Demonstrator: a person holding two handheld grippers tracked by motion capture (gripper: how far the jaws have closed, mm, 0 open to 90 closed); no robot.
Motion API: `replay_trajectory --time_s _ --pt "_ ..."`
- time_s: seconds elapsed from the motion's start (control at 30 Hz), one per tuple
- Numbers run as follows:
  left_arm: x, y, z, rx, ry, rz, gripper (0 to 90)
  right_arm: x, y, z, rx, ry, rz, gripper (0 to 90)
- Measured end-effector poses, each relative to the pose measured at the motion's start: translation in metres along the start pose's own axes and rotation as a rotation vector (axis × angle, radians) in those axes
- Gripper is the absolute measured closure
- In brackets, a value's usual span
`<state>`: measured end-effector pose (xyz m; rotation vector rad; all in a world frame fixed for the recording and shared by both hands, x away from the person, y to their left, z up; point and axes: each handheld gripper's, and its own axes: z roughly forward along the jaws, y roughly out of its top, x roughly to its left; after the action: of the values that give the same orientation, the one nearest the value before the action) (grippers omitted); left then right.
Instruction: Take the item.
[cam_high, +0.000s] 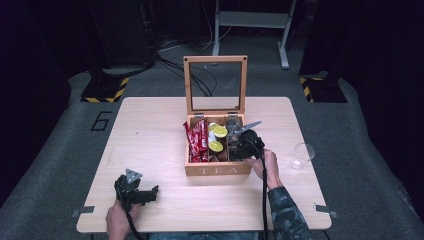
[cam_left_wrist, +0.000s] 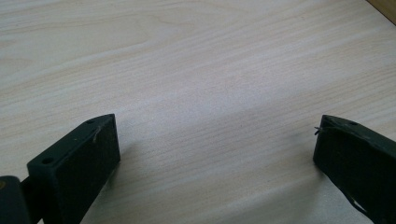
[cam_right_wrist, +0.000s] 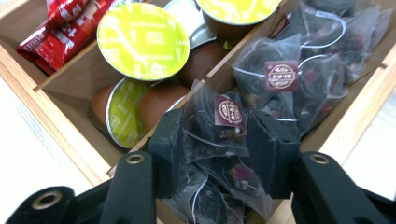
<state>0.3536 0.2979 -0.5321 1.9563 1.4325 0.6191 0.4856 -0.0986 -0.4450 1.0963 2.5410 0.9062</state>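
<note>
Reaching into the right-hand compartment of the open wooden "TEA" box (cam_high: 218, 169), right claw (cam_right_wrist: 223, 140), jaws half-closed w/ pads against a clear pyramid tea bag w/ red label (cam_right_wrist: 219, 128), lifts one out; left claw (cam_left_wrist: 215, 154) rests wide open, empty, on pale wooden desk (cam_left_wrist: 196, 70).

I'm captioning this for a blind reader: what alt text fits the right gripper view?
The right hand-held gripper closes on a clear tea bag in a wooden box, beside green-lidded pods and red packets.
</note>
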Motion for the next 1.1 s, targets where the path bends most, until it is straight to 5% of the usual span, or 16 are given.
replay_trajectory --time_s 0.63,1.1 --pt "0.000 0.000 0.000 0.000 0.000 0.000 0.3 0.009 -0.001 0.011 0.062 -0.055 -0.045 87.1" --pt "0.000 0.000 0.000 0.000 0.000 0.000 0.3 0.012 0.000 -0.001 0.038 -0.078 -0.059 90.0"
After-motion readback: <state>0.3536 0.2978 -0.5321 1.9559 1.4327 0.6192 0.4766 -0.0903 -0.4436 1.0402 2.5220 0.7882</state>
